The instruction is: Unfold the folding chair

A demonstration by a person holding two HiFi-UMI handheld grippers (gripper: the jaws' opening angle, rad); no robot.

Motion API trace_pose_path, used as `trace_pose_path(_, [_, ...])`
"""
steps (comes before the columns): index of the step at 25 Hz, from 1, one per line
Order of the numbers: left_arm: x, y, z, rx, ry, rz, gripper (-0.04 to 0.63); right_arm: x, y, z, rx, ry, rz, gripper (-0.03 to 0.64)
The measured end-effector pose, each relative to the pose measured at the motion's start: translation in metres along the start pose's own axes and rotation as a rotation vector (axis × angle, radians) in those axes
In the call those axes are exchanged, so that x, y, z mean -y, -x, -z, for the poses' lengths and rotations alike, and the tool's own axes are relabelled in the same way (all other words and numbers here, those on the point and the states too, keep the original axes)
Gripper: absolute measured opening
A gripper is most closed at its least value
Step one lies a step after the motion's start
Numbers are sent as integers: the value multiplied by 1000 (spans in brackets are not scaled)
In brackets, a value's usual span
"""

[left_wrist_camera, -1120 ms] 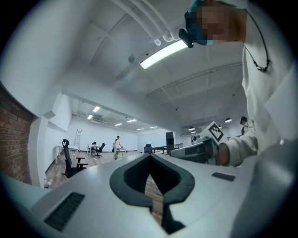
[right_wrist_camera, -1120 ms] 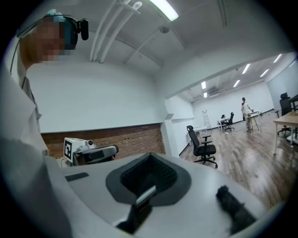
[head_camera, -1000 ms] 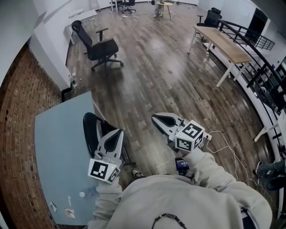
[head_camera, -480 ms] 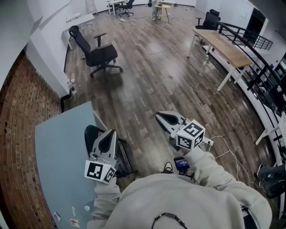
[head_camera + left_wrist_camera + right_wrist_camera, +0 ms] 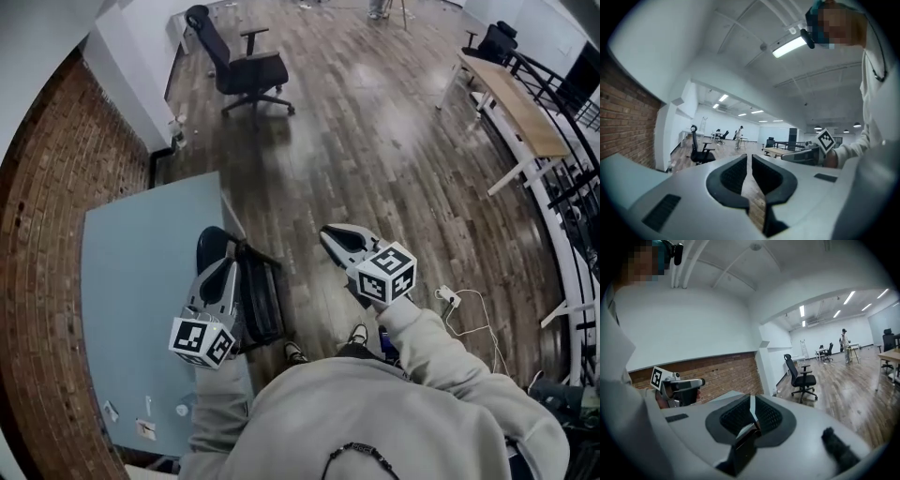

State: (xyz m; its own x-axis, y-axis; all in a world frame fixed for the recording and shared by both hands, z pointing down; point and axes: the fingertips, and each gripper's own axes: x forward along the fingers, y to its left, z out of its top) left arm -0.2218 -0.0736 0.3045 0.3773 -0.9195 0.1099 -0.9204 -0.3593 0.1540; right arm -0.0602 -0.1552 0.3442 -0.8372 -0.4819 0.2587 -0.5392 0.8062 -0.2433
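The folded black chair [image 5: 259, 302] stands on edge against the side of the blue-grey table [image 5: 131, 281]; its rounded end [image 5: 212, 246] points away from me. In the head view my left gripper [image 5: 228, 264] lies over the chair's left side, jaws shut and empty. Whether it touches the chair I cannot tell. To the chair's right, over the wood floor, my right gripper [image 5: 329, 232] is also shut and empty. Neither gripper view shows the chair. The left gripper view has closed jaws [image 5: 749, 159] and the right gripper's cube [image 5: 825, 140]. The right gripper view has closed jaws [image 5: 751, 401].
A black office chair [image 5: 246, 70] stands on the wood floor further off. A long wooden table [image 5: 514, 101] and a black railing [image 5: 572, 141] run along the right. A white cable [image 5: 461, 302] lies on the floor by my right arm. A brick wall [image 5: 37, 234] borders the left.
Both grippers came down and in towards the folded chair; the left one now overlaps it. The head view swung, so the office chair sits higher and further right in the picture.
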Motion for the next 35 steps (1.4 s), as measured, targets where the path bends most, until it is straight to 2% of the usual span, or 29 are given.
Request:
trace_pose_path(1, [-15, 8, 15, -37, 23, -45, 36, -1, -14, 19, -40, -27, -4, 24])
trace_pose_path(3, [-42, 21, 47, -139, 30, -137, 153, -5, -44, 62, -126, -98, -25, 116])
trace_pose_path(5, [-63, 31, 78, -244, 14, -198, 287, -16, -75, 110, -223, -155, -59, 197])
trace_pose_path(9, [-94, 46, 131, -381, 17, -237, 368, -57, -137, 210, -414, -230, -145, 241])
trace_pose_path(13, [-126, 62, 178, -524, 136, -289, 400, -99, -188, 302, -582, -282, -157, 255])
trace_pose_path(15, [-134, 62, 197, -578, 187, -279, 402, -110, -209, 344, -668, -314, -118, 258])
trace_pose_path(18, [-135, 58, 225, -658, 204, -236, 402, -114, -235, 390, -768, -357, -47, 262])
trace_pose_path(23, [-141, 57, 270, -766, 252, -182, 396, -107, -273, 439, -828, -387, -7, 264])
trace_pose_path(24, [-141, 60, 280, -791, 262, -162, 370, -109, -278, 444, -832, -400, -8, 262])
trace_pose_path(25, [-140, 63, 286, -806, 280, -145, 270, -113, -282, 449, -834, -415, -14, 262])
trace_pose_path(26, [-139, 66, 290, -809, 303, -138, 207, -116, -287, 452, -834, -433, -22, 262])
trace_pose_path(27, [-139, 67, 291, -806, 317, -143, 195, -119, -291, 455, -831, -459, -33, 262])
trace_pose_path(29, [-140, 66, 291, -809, 310, -169, 175, -123, -296, 457, -833, -517, -61, 184])
trace_pose_path(32, [-141, 67, 291, -808, 316, -208, 148, -126, -295, 459, -882, -480, -73, 163])
trace_pose_path(35, [-142, 69, 290, -756, 429, -235, 140, -119, -287, 459, -915, -489, -78, 156])
